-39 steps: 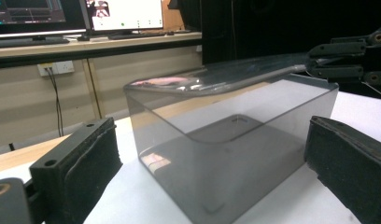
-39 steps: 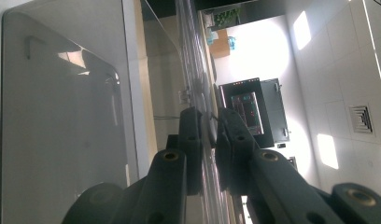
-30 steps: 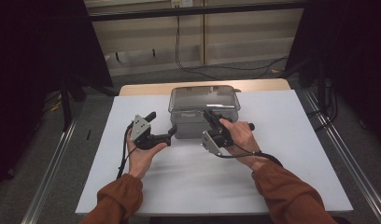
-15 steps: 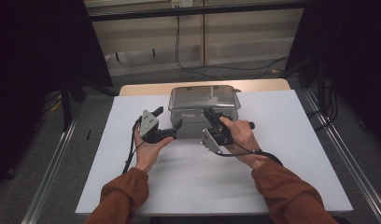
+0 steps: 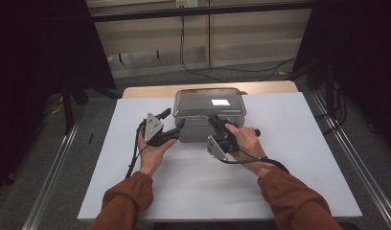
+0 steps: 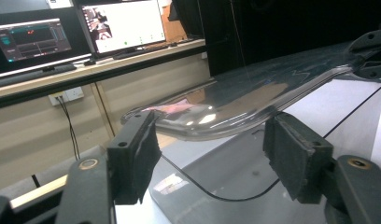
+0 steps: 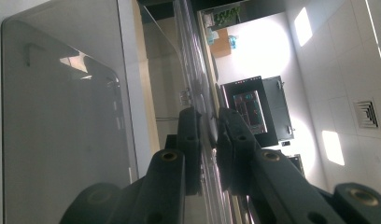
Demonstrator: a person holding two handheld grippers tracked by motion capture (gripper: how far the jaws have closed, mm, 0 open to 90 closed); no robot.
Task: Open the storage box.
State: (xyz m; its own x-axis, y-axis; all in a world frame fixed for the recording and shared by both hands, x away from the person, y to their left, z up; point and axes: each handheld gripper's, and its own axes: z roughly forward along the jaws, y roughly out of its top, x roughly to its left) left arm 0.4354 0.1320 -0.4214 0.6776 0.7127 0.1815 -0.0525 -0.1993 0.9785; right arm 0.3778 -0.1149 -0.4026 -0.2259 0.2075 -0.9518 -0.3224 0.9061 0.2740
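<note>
Two tongs at one box, view by view.

high view / box: grey plastic container [image 5: 203, 129] with a clear lid [image 5: 209, 102], standing at the far middle of the white tabletop [image 5: 289, 158].
high view / left tongs [image 5: 177, 128]: held level in the left hand [image 5: 153, 152], tips at the container's left front corner, just under the lid's rim. Grey three-cornered plate on top.
high view / right tongs [image 5: 213, 120]: in the right hand [image 5: 246, 141], tips at the lid's front edge, near its middle. Cable trails back along the sleeve.
high view / spacing: both hands near each other, in front of the box.

left gripper view / left tongs [image 6: 212, 149]: jaws apart and have just been closing; the lid [image 6: 235, 102] rim's corner lies between the pads [image 6: 291, 158], and I see a gap on both sides, no contact. So: not gripping.
left gripper view / below rim: grey container wall [image 6: 226, 172].
left gripper view / background: two lit monitors [image 6: 123, 23] on a bench behind.

right gripper view / right tongs [image 7: 209, 140]: jaws clamped tight on the thin clear lid [image 7: 198, 93] edge, pads pressing from both sides.
right gripper view / container [image 7: 62, 116]: grey wall at the picture's left, view rolled sideways.
</note>
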